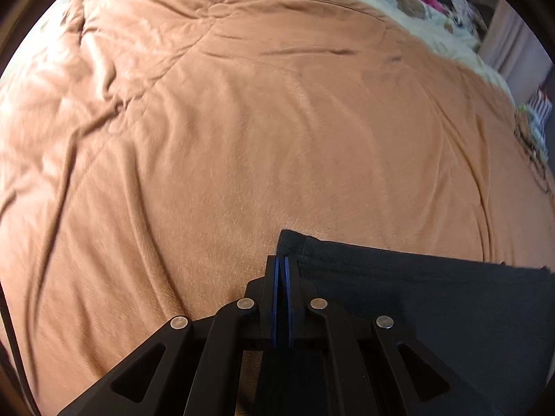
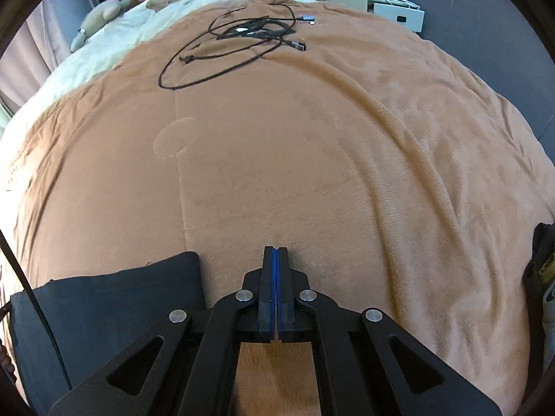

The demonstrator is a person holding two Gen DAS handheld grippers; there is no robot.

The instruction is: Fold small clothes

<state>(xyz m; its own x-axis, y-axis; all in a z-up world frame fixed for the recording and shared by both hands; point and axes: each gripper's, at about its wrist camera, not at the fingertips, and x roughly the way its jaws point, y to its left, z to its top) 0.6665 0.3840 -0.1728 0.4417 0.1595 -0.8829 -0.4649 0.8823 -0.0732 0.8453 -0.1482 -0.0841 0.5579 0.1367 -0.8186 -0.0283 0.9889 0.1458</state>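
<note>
Brown plush blanket (image 1: 242, 131) covers a bed. On its near edge lies a dark folded garment (image 1: 416, 298). The left gripper (image 1: 282, 263) has its blue pads nearly together, pinching the garment's left corner. The right gripper (image 2: 275, 253), pads pressed together on nothing, sits just right of the garment (image 2: 114, 294). Only the right view shows tangled black cables (image 2: 242, 34) farther up the blanket and a white cabinet (image 2: 381, 5).

A dark garment (image 1: 416, 298) lies flat on the brown blanket (image 1: 242, 138).
</note>
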